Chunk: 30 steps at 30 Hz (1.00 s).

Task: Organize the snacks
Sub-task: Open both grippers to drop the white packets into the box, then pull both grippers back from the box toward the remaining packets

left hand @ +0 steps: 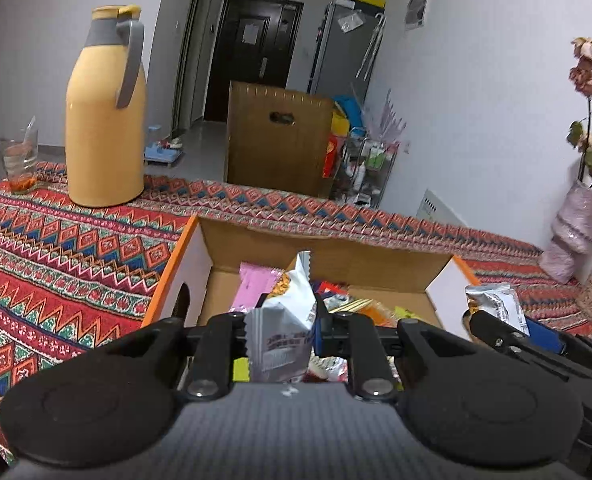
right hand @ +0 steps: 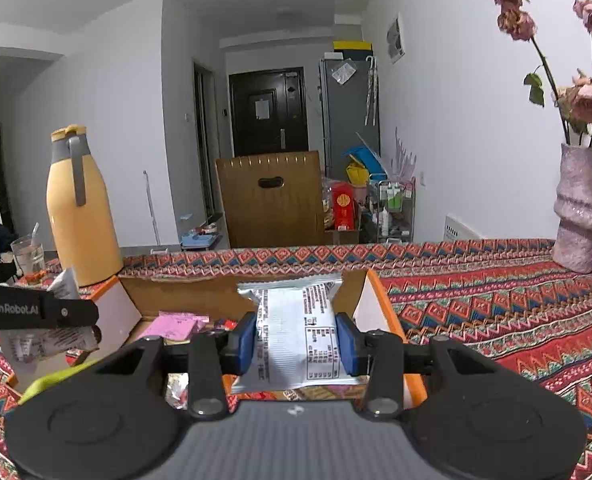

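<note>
— What's up front? A crumpled silver snack packet (left hand: 285, 320), printed with black text, stands on end above the open cardboard box (left hand: 203, 256), its serrated top edge pointing up.

— And the other? A plump white-and-silver packet (right hand: 296, 332) lies lengthwise over the same orange-edged box (right hand: 380, 300), where pink, yellow and red wrappers (right hand: 175, 326) lie loosely piled.

This is a home: a table with a bright patterned cloth (left hand: 75, 248), a yellow jug (left hand: 103, 120), wilted roses in a vase (right hand: 582, 208), a fridge (right hand: 350, 116) and a dark front door (right hand: 269, 110).
</note>
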### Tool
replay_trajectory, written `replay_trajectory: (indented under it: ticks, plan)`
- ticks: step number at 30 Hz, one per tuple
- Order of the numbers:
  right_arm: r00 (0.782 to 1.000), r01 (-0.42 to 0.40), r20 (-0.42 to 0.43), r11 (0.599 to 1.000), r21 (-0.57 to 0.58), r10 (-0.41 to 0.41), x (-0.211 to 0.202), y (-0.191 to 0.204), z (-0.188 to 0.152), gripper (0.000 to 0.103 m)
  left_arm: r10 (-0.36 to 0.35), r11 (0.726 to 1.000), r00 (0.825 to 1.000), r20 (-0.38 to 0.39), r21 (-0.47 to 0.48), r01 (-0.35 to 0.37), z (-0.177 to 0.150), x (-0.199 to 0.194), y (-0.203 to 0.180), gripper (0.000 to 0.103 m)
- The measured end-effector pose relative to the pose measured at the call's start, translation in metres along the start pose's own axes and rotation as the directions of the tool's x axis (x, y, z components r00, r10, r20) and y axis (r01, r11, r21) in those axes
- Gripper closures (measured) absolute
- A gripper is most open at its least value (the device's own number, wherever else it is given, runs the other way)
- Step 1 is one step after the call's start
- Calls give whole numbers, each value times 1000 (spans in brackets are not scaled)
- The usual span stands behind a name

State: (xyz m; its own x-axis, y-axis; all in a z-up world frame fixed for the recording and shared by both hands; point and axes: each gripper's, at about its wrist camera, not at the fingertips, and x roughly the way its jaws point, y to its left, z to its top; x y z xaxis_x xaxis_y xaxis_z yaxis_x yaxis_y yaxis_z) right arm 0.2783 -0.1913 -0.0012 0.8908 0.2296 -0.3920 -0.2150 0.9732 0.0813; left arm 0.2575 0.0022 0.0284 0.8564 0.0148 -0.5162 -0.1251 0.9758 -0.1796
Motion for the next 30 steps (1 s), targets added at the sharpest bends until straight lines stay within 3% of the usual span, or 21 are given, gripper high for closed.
replay_trajectory:
  ticks: [5, 7, 9, 11, 12, 13, 16, 30]
  plan:
    - [999, 0, -40, 1000, -11, 0, 11, 5, -10, 63, 21, 1000, 1000, -21, 7, -21, -5, 6, 2, 79]
    - [999, -2, -47, 1000, -8, 2, 12, 5, -12, 62, 30, 999, 999, -17, 12, -30, -6, 5, 1, 63]
    - [999, -4, -44, 1000, -8, 3, 10, 6, -13, 61, 59, 998, 998, 5, 19, -59, -6, 2, 0, 23]
    - [999, -8, -41, 1000, -8, 8, 9, 6, -13, 50, 92, 995, 995, 44, 30, -93, -7, -5, -2, 10]
    - [999, -9, -37, 1000, -7, 9, 7, 6, -13, 36, 92, 995, 994, 59, 34, -94, -6, -8, -3, 5]
    - [999, -8, -31, 1000, -8, 7, 5, 6, -14, 22, 85, 996, 994, 65, 35, -88, -6, -10, -4, 3]
    - [1000, -6, -18, 1000, -6, 6, 0, 5, -14, 3, 86, 995, 993, 82, 38, -89, -5, -15, -4, 0]
    - [1000, -2, 11, 1000, 15, 2, -14, 2, -7, 0, 75, 997, 994, 82, 22, -77, -5, -22, -3, 0]
